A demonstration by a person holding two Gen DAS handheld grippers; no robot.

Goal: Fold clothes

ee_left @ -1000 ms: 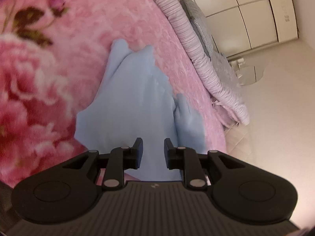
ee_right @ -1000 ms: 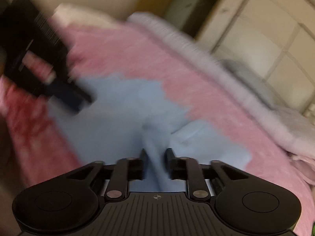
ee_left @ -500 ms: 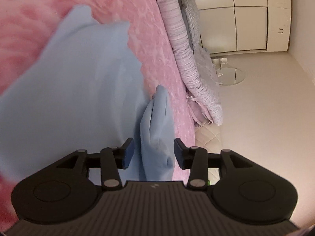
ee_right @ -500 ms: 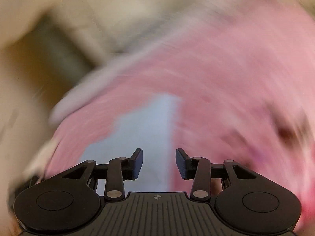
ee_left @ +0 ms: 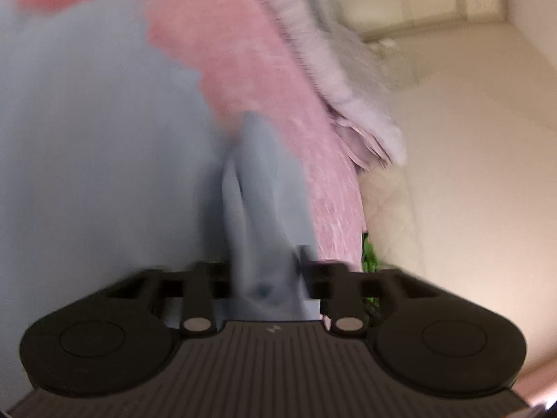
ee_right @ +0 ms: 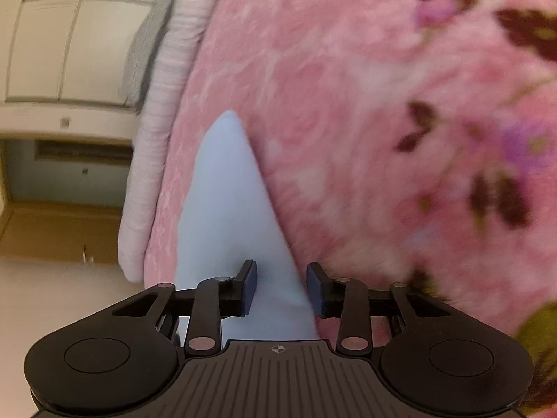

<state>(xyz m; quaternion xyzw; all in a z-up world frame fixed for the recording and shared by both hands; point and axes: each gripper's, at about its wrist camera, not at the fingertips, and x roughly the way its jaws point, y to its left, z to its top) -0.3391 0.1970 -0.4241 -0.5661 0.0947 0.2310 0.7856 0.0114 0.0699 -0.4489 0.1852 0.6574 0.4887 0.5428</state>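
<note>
**Folding one pale blue garment on the pink bed**

Looking first at the one soft, pale blue cloth garment (ee_left: 87,160), we find it spread on the fuzzy pink floral blanket (ee_left: 278,80) that covers the bed. In the left wrist view a raised fold of that cloth runs straight back into the black two-finger left gripper (ee_left: 266,278). Its jaws are closing with the fold bunched between them; the picture is blurred, and we read the fingers as pinching the fabric, which fills the whole gap.

In the right wrist view we see a narrow, pointed flap of the same garment (ee_right: 226,209) lying flat on the blanket (ee_right: 365,104), its tip pointing away from us. The black right gripper (ee_right: 282,287) sits over the near end of that flap. Its jaws are closing but stand clearly apart: the blue-padded fingers (ee_right: 249,287) are on either side of the cloth, and we see space between each pad and the fabric.

We count one garment, one blanket and two grippers. Beyond the blanket's edge lies one ribbed lilac-white quilt (ee_right: 156,111), and behind it stands a wall of cream panelled cupboards (ee_right: 69,45) above a pale floor (ee_left: 470,174).
</note>
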